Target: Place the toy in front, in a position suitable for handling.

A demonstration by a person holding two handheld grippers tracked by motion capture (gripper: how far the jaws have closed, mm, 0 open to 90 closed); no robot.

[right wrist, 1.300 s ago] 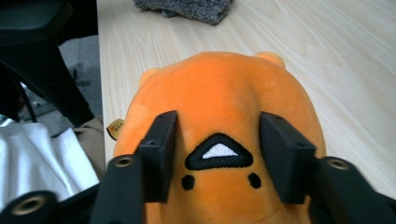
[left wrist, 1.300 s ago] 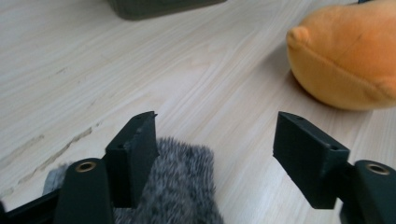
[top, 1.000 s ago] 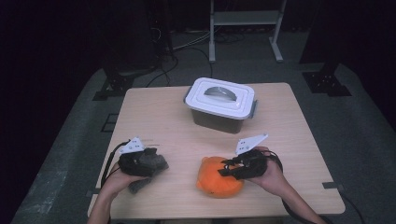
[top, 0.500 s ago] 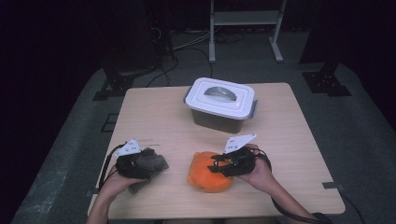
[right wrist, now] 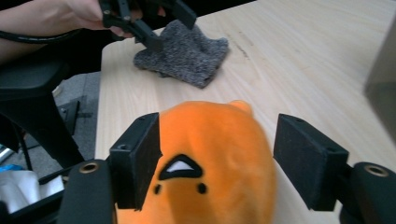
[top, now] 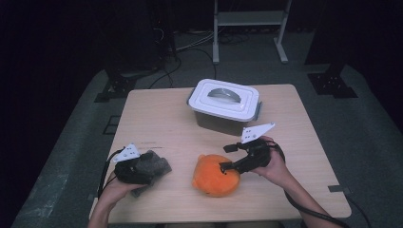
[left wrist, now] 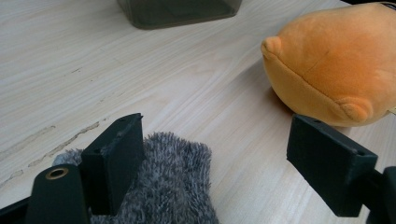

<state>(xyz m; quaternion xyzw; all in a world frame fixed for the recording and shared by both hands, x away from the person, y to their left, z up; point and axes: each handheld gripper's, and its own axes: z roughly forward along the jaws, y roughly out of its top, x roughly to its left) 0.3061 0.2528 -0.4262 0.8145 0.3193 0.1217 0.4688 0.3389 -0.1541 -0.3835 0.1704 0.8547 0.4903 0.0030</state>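
The pale wooden table [top: 157,118] carries a grey plastic box with a white handled lid [top: 224,97] at its far middle; nearer the person lies the round orange plush toy [top: 214,175], just beside the right gripper [top: 227,157], and the fuzzy grey knitted cloth [top: 154,163] under the left gripper [top: 149,167]. The plush looks light, soft and squashy, not fragile; I would pinch it across its bulging middle, deep enough that the fabric cannot slip. The right gripper's jaws have just been opening and stand spread either side of the toy, one jaw close against it; the left's are also spread, the cloth by one jaw. The right gripper view shows the toy's stitched face [right wrist: 180,175], which the high view does not.
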